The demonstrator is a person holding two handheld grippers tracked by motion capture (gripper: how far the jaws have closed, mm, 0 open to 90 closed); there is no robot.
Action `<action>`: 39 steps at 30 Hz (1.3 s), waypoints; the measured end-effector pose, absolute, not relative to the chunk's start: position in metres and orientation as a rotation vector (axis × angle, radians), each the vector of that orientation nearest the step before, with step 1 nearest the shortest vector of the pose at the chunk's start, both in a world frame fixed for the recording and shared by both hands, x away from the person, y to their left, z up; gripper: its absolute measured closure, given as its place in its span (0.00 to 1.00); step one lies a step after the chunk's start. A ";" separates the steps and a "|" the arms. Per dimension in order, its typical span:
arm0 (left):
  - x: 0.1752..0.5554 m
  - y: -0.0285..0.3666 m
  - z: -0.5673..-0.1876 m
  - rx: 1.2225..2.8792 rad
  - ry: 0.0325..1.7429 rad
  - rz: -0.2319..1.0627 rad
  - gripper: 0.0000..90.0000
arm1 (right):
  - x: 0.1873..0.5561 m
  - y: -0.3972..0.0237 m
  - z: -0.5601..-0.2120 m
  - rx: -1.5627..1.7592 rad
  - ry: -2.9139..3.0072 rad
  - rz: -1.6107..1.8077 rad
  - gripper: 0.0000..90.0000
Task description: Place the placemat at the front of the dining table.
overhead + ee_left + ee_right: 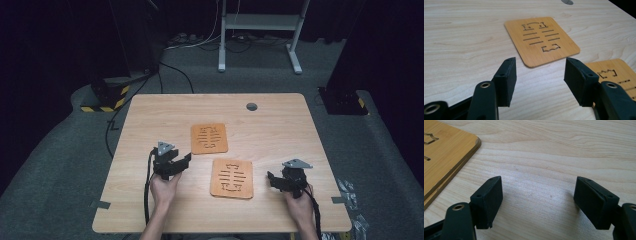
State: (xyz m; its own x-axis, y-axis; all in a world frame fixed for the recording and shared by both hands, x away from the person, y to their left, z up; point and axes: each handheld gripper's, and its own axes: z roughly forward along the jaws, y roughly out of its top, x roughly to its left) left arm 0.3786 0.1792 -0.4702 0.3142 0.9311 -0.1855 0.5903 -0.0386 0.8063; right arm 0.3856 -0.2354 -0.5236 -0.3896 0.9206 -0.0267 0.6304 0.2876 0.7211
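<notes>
Two orange-brown bamboo mats with cut-out slots lie flat on the wooden table (pixel 150 115). The far mat (pixel 209 138) sits near the table's middle, and my left gripper (pixel 184 161) stands just left of its near corner, open with nothing between the fingers. Seen from the left gripper view, that far mat (pixel 541 40) lies just beyond my left gripper (pixel 540 75), apart from it. The near mat (pixel 231 178) lies between the two hands. My right gripper (pixel 270 178) points at its right edge, open over bare wood. From my right gripper (pixel 537 197) the near mat (pixel 444 157) looks two layers thick.
A grey round grommet (pixel 251 106) sits in the table's far side. Grey tape marks stick out at the near left edge (pixel 100 204) and near right edge (pixel 339 200). On the carpet beyond stand a white desk frame (pixel 260 30), cables and dark equipment.
</notes>
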 end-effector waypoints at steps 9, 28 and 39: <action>0.360 0.180 -0.477 1.735 1.371 0.490 0.47 | 0.386 -0.235 -0.524 1.389 2.122 0.882 0.26; 0.346 0.175 -0.494 1.779 1.386 0.507 0.47 | 0.386 -0.235 -0.524 1.389 2.120 0.882 0.26; 0.353 0.174 -0.513 1.774 1.439 0.512 0.46 | 0.385 -0.235 -0.524 1.391 2.122 0.882 0.26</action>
